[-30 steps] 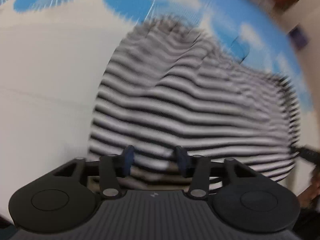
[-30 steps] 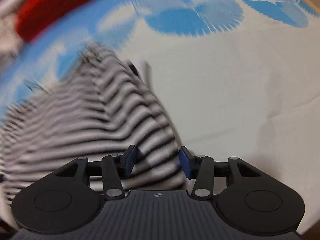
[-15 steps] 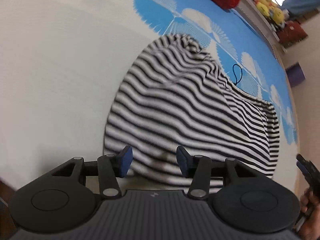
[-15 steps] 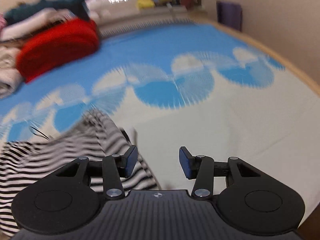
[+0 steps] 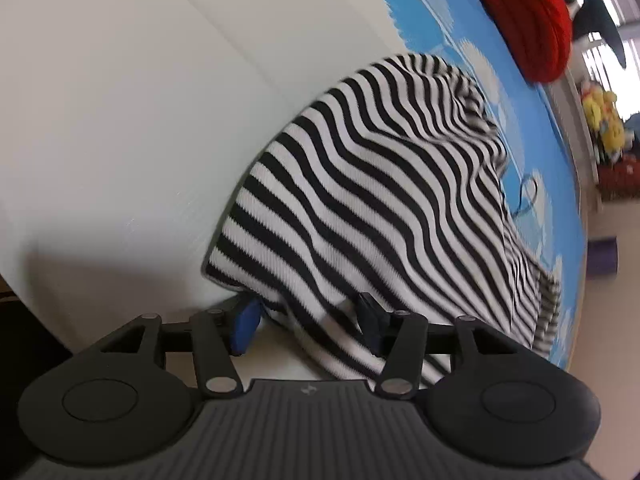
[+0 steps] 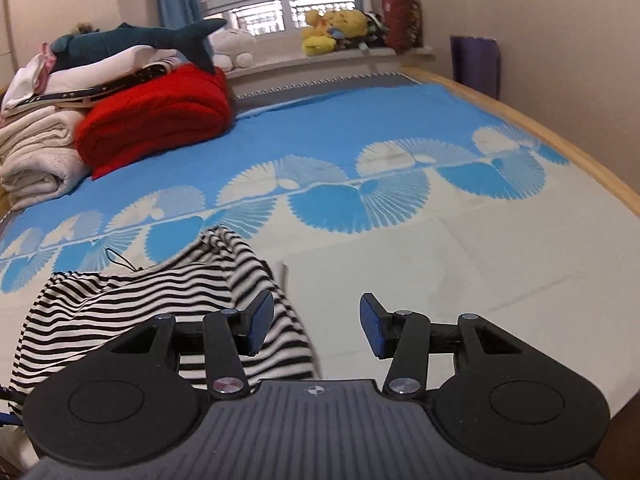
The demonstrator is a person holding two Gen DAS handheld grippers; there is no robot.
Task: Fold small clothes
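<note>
**One Striped Garment Lay Rumpled on the Bed, Two Grippers Above It**

We saw a single black-and-white striped knit garment (image 5: 380,184) lying crumpled on the bed sheet (image 6: 480,264), on its pale part, with its far edge reaching the row of blue fan shapes. Our left gripper (image 5: 306,322) pointed steeply down at the near hem; its jaws were opening, a fold of the striped cloth hung between them, and the pads did not appear to press on it. Our right gripper (image 6: 316,326) hovered beside the garment with its two fingers parted about halfway and nothing between them, only bare sheet below. Farther off we counted one folded red blanket (image 6: 160,116), one pile of cream and white linens (image 6: 36,152), one stuffed shark (image 6: 136,42) on top, and a cluster of yellow plush toys (image 6: 332,30) on the windowsill.
</note>
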